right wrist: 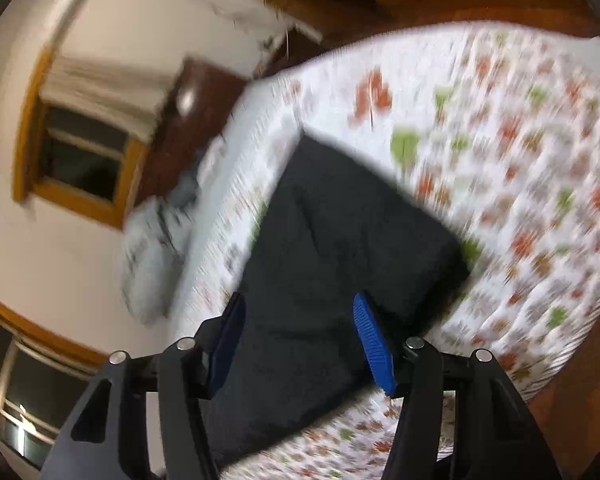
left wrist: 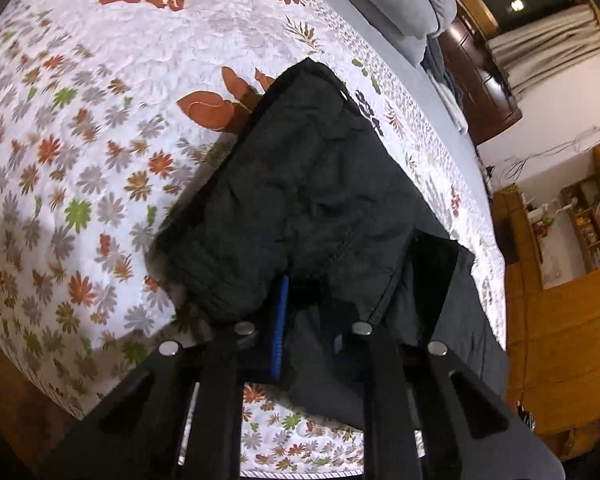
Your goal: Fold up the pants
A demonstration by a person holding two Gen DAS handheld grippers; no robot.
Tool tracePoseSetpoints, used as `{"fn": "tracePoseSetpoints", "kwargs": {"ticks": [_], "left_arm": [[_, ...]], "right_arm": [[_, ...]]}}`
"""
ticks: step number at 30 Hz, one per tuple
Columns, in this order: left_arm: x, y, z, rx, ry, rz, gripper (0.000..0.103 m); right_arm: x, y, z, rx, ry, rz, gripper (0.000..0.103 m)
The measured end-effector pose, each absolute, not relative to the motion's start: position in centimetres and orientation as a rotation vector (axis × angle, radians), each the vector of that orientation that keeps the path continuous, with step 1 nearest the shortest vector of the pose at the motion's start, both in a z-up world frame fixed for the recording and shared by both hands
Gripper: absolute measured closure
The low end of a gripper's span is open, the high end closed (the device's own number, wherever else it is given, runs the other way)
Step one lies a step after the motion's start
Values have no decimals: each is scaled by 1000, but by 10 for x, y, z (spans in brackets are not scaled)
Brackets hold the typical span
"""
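**Left claw holds the pants by one edge; right claw hangs free above them**

The black pants (left wrist: pixel 320 200) lie on the flowered quilt (left wrist: pixel 100 140) of a bed, near its edge, with part of the cloth bunched and raised toward the left gripper (left wrist: pixel 300 312). That claw appears clenched on an edge of the pants: the cloth drapes over and between its fingers, and only one blue pad (left wrist: pixel 280 320) shows, the other hidden under the fabric. Gripping at the edge makes sense for a fold, since lifting there lets the layer swing over the rest, which the quilt keeps flat.

In the right wrist view the picture is smeared, so detail is poor. The right gripper (right wrist: pixel 300 336) has its fingers spread wide with both blue pads bare; it holds nothing and hangs above the pants (right wrist: pixel 340 240), which look like a flat dark slab there. A free claw in that spot is probably placed to pin or take another edge.
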State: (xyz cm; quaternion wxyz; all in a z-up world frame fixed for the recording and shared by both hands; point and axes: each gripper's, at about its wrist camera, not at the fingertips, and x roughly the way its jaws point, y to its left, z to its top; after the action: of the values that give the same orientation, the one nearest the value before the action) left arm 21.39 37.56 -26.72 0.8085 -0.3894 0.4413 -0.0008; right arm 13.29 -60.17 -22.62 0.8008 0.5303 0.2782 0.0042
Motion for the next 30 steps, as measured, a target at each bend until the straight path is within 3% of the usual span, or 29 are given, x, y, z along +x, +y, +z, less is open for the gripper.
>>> {"fn": "tracePoseSetpoints", "kwargs": {"ticks": [2, 4, 5, 6, 30], "left_arm": [[208, 371, -262, -823, 920, -11, 77], [200, 362, -251, -822, 863, -44, 37], [196, 358, -245, -819, 832, -54, 28], [192, 350, -237, -806, 797, -43, 9], [194, 327, -240, -764, 806, 32, 5]], "right_arm": [[112, -620, -218, 1190, 515, -3, 36], [100, -630, -221, 1225, 509, 2, 36], [95, -632, -225, 1237, 517, 4, 36], [91, -632, -229, 1245, 525, 5, 36], [103, -644, -305, 1389, 443, 112, 34]]}}
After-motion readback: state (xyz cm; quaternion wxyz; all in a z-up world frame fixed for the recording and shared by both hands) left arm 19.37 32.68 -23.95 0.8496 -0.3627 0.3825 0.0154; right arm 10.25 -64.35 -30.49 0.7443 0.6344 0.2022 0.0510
